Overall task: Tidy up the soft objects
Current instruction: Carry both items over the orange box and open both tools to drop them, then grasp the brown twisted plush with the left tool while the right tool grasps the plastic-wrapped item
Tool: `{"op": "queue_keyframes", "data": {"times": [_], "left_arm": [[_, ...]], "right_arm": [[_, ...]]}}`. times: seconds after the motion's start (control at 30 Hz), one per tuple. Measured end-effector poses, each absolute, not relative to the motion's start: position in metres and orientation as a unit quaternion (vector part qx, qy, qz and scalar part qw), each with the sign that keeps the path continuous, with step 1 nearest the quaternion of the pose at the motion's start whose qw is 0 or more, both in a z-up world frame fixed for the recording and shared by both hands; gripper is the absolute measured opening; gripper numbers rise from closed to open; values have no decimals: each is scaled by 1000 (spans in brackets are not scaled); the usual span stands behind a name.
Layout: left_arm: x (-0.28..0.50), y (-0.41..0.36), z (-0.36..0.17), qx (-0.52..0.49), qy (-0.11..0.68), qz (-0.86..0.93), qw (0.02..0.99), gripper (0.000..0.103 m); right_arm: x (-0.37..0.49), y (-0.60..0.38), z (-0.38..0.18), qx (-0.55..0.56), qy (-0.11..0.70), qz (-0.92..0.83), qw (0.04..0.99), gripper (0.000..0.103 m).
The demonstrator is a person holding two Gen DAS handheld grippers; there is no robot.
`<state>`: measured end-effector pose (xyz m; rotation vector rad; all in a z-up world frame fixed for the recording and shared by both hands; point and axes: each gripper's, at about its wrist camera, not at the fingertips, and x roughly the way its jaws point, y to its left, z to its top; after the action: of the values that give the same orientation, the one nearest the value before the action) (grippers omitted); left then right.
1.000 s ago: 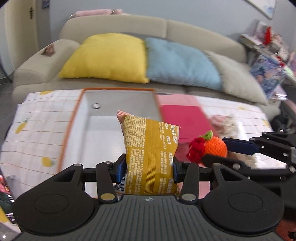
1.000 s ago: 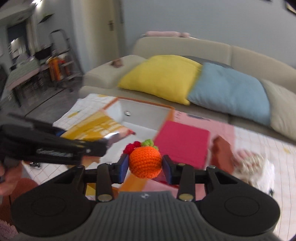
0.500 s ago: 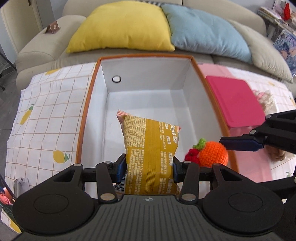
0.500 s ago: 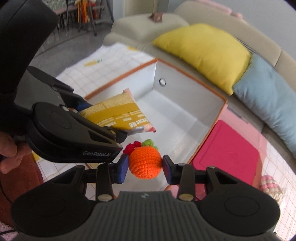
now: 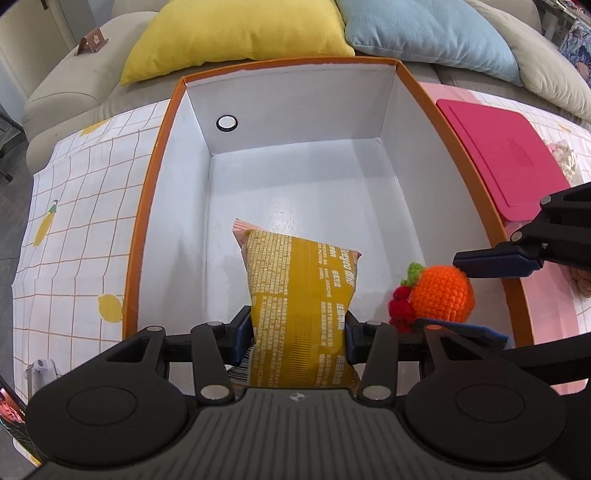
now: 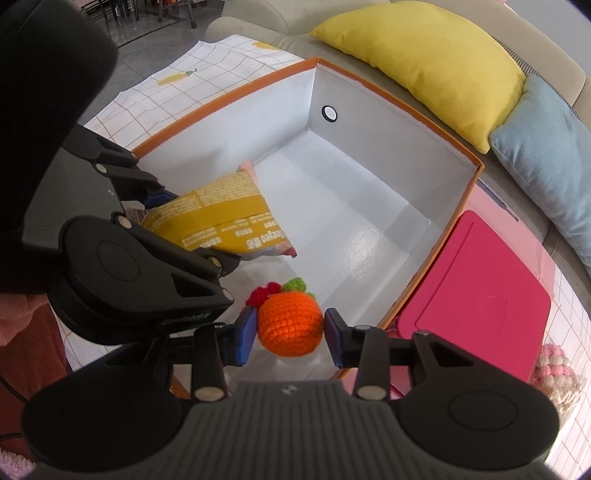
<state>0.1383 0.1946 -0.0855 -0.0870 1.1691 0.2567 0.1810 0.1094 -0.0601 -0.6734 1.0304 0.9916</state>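
Observation:
My left gripper (image 5: 299, 336) is shut on a yellow snack packet (image 5: 301, 295) and holds it over the near end of an open orange box with a white inside (image 5: 295, 177). My right gripper (image 6: 290, 334) holds a crocheted orange fruit (image 6: 290, 323) with red and green trim, over the same box's near right part. In the right wrist view the right pad (image 6: 334, 338) stands slightly off the fruit. The packet (image 6: 221, 221) and box (image 6: 369, 206) show there too. In the left wrist view the fruit (image 5: 441, 293) sits between the right gripper's fingers (image 5: 495, 262).
A pink lid (image 5: 506, 158) lies right of the box on a checked tablecloth (image 5: 74, 221). A pink and cream knitted thing (image 6: 557, 380) lies beyond the lid. Yellow (image 5: 236, 33) and blue (image 5: 428, 29) cushions rest on the sofa behind.
Both grippers have moved forward and tilted down over the box with their objects. The right gripper's jaws look a little wider around the fruit than before.

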Motion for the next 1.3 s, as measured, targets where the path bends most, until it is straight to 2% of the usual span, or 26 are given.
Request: {"op": "queue_keyframes", "data": {"times": [0.17, 0.57, 0.67, 0.8, 1.07, 1.3], "left_arm": [[140, 194, -85, -37, 547, 125, 827, 56], [131, 185, -54, -34, 504, 136, 852, 61], [123, 176, -41, -35, 480, 141, 865, 61], [106, 159, -27, -45, 445, 137, 884, 64], [82, 126, -15, -65, 411, 120, 901, 64], [66, 93, -18, -80, 408, 88, 905, 64]], "right_arm": [[183, 109, -62, -305, 459, 445, 706, 39], [179, 88, -32, -280, 426, 443, 738, 49], [177, 73, -20, -261, 414, 434, 756, 55], [172, 45, -5, -227, 406, 418, 780, 63], [157, -29, 6, -151, 410, 364, 822, 68], [144, -96, -6, -94, 433, 294, 847, 72]]}}
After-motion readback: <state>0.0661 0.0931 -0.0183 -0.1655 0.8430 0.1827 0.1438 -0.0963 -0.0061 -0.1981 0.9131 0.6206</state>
